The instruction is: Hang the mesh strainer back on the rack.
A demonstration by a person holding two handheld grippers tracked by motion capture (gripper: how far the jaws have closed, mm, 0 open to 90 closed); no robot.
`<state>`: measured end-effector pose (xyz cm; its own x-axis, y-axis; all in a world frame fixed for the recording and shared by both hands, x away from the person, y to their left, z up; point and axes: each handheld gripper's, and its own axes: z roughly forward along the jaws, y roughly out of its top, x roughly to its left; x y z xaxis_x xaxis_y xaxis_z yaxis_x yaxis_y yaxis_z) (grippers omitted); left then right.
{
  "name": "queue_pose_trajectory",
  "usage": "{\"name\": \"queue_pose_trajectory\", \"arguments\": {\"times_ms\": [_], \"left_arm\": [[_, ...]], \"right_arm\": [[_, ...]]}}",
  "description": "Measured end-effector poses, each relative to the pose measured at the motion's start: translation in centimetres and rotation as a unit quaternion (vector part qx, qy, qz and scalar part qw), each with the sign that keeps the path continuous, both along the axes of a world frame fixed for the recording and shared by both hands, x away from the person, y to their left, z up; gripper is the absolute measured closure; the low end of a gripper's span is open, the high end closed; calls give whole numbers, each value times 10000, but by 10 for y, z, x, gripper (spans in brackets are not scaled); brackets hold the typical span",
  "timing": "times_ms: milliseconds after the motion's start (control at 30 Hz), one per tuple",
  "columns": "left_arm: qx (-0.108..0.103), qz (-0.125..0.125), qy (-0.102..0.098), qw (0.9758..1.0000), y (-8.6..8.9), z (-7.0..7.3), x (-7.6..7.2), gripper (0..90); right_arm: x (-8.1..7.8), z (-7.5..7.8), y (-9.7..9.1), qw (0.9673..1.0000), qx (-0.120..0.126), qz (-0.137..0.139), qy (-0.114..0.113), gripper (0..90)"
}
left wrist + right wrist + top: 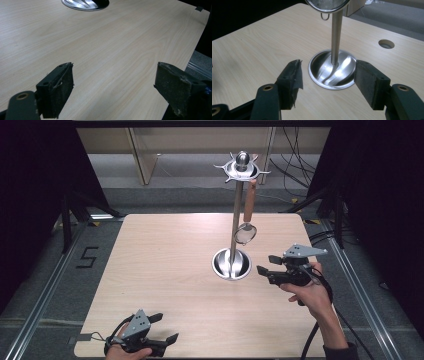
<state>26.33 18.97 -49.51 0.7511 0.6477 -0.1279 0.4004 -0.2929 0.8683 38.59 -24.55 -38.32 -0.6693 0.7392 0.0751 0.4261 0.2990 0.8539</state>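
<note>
Strainer [246, 233], wooden-handled, round steel mesh, hangs from stand [235, 220].

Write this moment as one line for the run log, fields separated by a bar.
strainer: hanging on rack | right gripper: open, empty, facing rack base | left gripper: open, empty, near table front edge

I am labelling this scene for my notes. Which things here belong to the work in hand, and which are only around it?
Belongs to the work:
- strainer hanging on the stand
- utensil stand, with its round base
- right gripper, fingers open beside the base

Only around:
- left gripper, open at the near edge
- table
- cables on the floor behind
</note>
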Motion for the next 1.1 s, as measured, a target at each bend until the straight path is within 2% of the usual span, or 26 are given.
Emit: {"name": "queue_pose_trajectory", "arguments": {"times_ms": [33,67,100,133,167,200,267,333,367,400,433,500,600,633,667,700,767,867,933,1000,1100], "left_arm": [[-55,26,10,10000,0,0,0,148],[34,-2,-10,10000,1,0,0,148],[6,25,-18,10000,1,0,0,148],[-10,31,-20,10000,2,0,0,148],[-2,28,-28,10000,2,0,0,148],[13,19,-44,10000,2,0,0,148],[90,-8,-61,9999,2,1,0,148],[95,-12,-53,9999,2,1,0,148],[68,-5,-26,10000,2,1,-1,148],[79,-7,-35,10000,3,1,-1,148],[72,0,-31,10000,3,1,-1,148],[64,8,-33,10000,3,1,-1,148],[97,-4,-55,9999,3,1,-1,148],[98,-21,-47,9999,2,1,-1,148],[98,-21,-47,9999,2,1,-1,148],[71,-23,-16,10000,2,1,-1,148],[93,-6,-56,9999,2,1,-1,148],[102,-7,-55,9999,3,1,-1,148],[98,-7,-54,9999,3,1,-1,148],[100,-16,-50,9999,3,1,-1,148],[91,1,-59,9999,2,1,-1,148]], "right_arm": [[1,-1,-1,10000,22,35,-19,391],[1,-1,-1,10000,22,35,-19,391],[-2,-2,1,9998,142,-24,98,390],[-1,-3,0,10000,82,48,-2,387],[-3,-5,2,9996,211,13,164,384],[-2,-9,1,9998,163,17,128,371],[-3,-11,1,9997,57,11,245,363],[-3,-14,2,9997,106,-1,231,360],[-3,-18,2,9997,73,-42,224,357],[-3,-19,2,9995,46,-24,322,355],[-2,-21,1,9996,-10,48,270,353],[-3,-24,4,9996,67,-20,285,351],[-4,-31,8,9991,-41,58,429,345],[-3,-33,8,9993,-95,110,332,345],[-3,-33,8,9993,-95,110,332,345],[-5,-35,10,9992,-44,54,405,345],[-5,-38,12,9986,-69,116,509,343],[-4,-42,12,9988,-171,202,422,341],[-4,-44,13,9990,-111,157,405,341],[-7,-46,13,9980,-119,169,591,338],[-7,-48,14,9984,-73,127,550,335]]}}
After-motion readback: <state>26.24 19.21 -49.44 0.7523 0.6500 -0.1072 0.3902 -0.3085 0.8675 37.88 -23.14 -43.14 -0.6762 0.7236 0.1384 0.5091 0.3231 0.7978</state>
